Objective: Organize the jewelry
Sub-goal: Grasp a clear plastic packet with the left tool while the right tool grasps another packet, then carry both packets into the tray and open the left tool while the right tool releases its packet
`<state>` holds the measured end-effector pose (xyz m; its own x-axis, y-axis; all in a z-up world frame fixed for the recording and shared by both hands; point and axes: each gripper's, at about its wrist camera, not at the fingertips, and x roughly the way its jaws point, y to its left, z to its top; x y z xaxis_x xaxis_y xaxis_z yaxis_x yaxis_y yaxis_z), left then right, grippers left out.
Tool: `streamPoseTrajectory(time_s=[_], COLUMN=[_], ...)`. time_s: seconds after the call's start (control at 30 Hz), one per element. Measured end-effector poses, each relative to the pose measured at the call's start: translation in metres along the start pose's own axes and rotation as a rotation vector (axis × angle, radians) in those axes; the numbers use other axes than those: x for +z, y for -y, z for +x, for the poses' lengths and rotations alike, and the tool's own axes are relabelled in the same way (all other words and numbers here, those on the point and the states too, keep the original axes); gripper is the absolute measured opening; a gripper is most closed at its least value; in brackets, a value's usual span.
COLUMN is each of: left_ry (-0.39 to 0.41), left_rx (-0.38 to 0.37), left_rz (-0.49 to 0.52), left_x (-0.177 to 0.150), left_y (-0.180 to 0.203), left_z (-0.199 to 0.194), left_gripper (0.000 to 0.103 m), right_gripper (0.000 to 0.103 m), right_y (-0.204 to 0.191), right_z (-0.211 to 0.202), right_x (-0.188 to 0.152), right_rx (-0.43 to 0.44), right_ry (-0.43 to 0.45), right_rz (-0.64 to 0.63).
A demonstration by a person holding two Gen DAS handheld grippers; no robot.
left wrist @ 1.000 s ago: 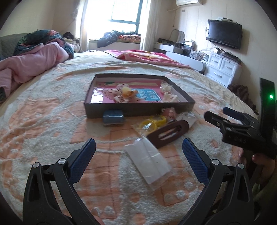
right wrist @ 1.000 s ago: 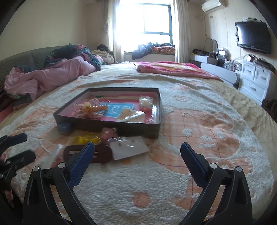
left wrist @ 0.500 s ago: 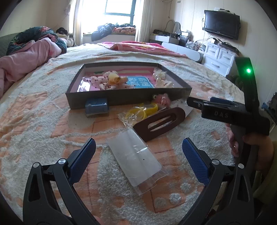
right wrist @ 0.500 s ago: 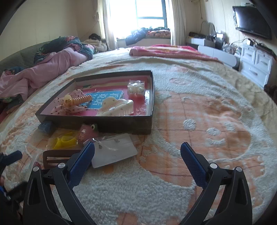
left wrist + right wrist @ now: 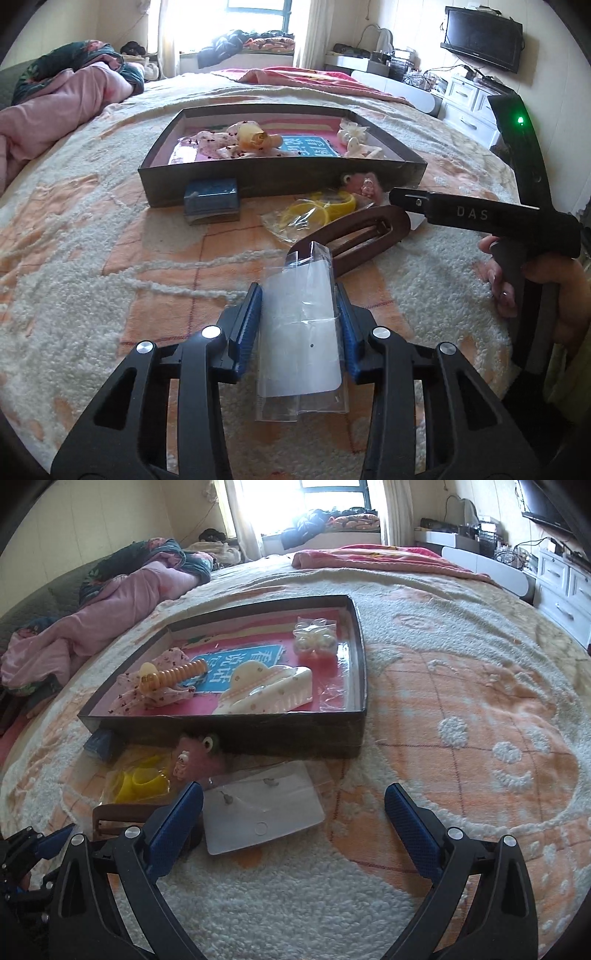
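Observation:
My left gripper (image 5: 297,291) is low over the bedspread, its jaws closing, and the blue pads press both long edges of a clear packet (image 5: 301,350) holding a white card. Just beyond it lie a brown hair clip (image 5: 369,232), bagged yellow bangles (image 5: 317,212) and a pink plush clip (image 5: 364,182). These sit in front of the dark tray (image 5: 280,177). My right gripper (image 5: 293,794) stands open above a white earring card (image 5: 262,812), with nothing between its fingers. The tray (image 5: 258,734) holds a cream claw clip (image 5: 266,694), an orange spiral clip (image 5: 173,674) and a pearl packet (image 5: 314,638).
A small blue box (image 5: 210,199) leans against the tray's front wall. Pink bedding (image 5: 55,110) is heaped at the far left of the bed. White drawers (image 5: 469,107) and a wall television (image 5: 480,37) stand to the right. A hand (image 5: 546,280) grips the right tool's handle.
The left jaws have come in from wide open onto the clear packet. Both grippers have sunk toward the bedspread, and the right one has drawn closer to the white card.

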<state>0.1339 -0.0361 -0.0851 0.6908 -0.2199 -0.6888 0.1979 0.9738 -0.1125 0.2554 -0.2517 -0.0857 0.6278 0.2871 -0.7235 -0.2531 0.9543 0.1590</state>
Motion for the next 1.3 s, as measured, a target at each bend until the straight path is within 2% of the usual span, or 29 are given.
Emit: streamPoseTrajectory(time_s=[0.07, 0.17, 0.2, 0.23, 0.3, 0.47, 0.8, 1.3], left_ry=[-0.002, 0.004, 0.007, 0.010, 0.019, 0.050, 0.091, 0.153], left_rx=[-0.002, 0.003, 0.006, 0.010, 0.016, 0.024, 0.015, 0.038], left_rz=[0.003, 0.007, 0.007, 0.007, 0.002, -0.008, 0.009, -0.028], left_x=[0.000, 0.001, 0.001, 0.002, 0.003, 0.009, 0.020, 0.035], left_y=[-0.001, -0.002, -0.002, -0.003, -0.006, -0.009, -0.003, -0.020], left_z=[-0.001, -0.006, -0.006, -0.007, -0.010, -0.020, -0.029, -0.042], left_gripper=[0.030, 0.029, 0.029, 0.029, 0.029, 0.029, 0.029, 0.029], right_gripper=[0.086, 0.062, 0.051, 0.045, 0.042, 0.040, 0.039, 0.039], right_y=[-0.002, -0.011, -0.016, -0.020, -0.028, -0.029, -0.024, -0.055], right_z=[-0.001, -0.001, -0.004, -0.006, -0.012, -0.023, -0.053, -0.079], right_x=[-0.001, -0.003, -0.004, -0.005, -0.007, -0.008, -0.009, -0.007], right_rx=[0.016, 0.041, 0.061, 0.067, 0.058, 0.058, 0.001, 0.073], right_ry=[-0.001, -0.007, 0.001, 0.006, 0.033, 0.059, 0.128, 0.167], right_rz=[-0.007, -0.048, -0.071, -0.087, -0.118, -0.115, -0.132, -0.182])
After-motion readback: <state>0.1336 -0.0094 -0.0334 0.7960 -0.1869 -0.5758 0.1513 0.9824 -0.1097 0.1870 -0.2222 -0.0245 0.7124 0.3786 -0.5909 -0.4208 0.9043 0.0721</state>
